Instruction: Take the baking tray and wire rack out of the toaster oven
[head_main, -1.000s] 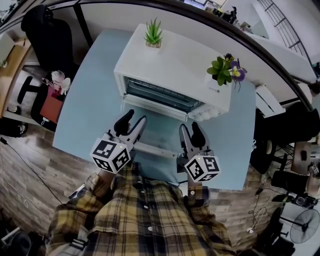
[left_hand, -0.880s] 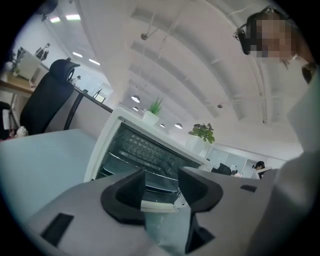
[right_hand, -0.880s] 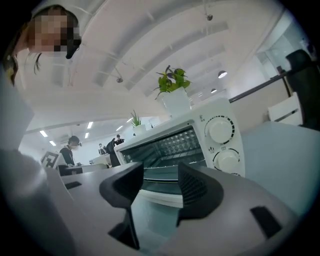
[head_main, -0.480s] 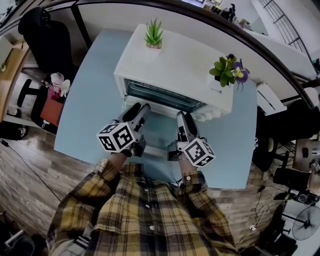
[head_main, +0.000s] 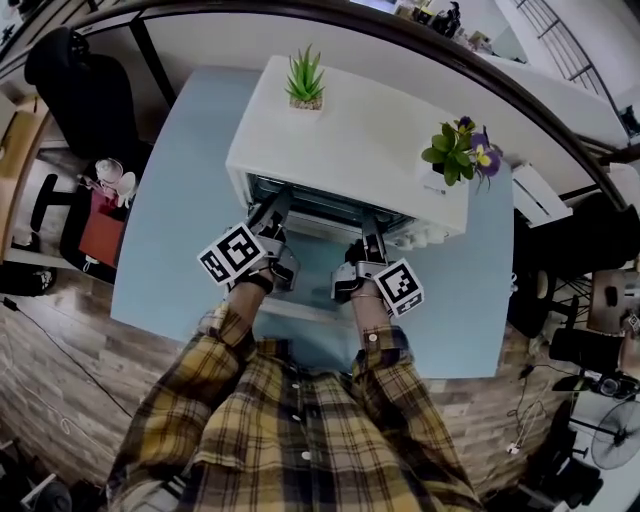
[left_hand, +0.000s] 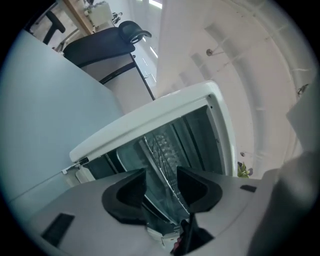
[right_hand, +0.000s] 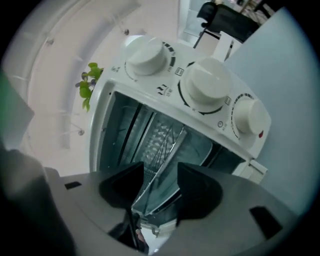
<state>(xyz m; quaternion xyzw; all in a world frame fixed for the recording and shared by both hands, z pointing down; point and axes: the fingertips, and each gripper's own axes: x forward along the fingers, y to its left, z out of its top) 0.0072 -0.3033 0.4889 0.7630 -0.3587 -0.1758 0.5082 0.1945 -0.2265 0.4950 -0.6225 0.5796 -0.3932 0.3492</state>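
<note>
While reaching, grippers: left gripper (left_hand: 161, 175) and right gripper (right_hand: 160, 172) are hovering at oven (head_main: 350, 150) mouth, jaws apart, empty.
Next: closing on tray (right_hand: 197, 150), rack (right_hand: 162, 137) edges.

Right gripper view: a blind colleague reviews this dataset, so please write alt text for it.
The right gripper, jaws apart, faces the open toaster oven, with the front edge of the wire rack showing in the gap between them. Three white knobs line the oven's control panel.
</note>
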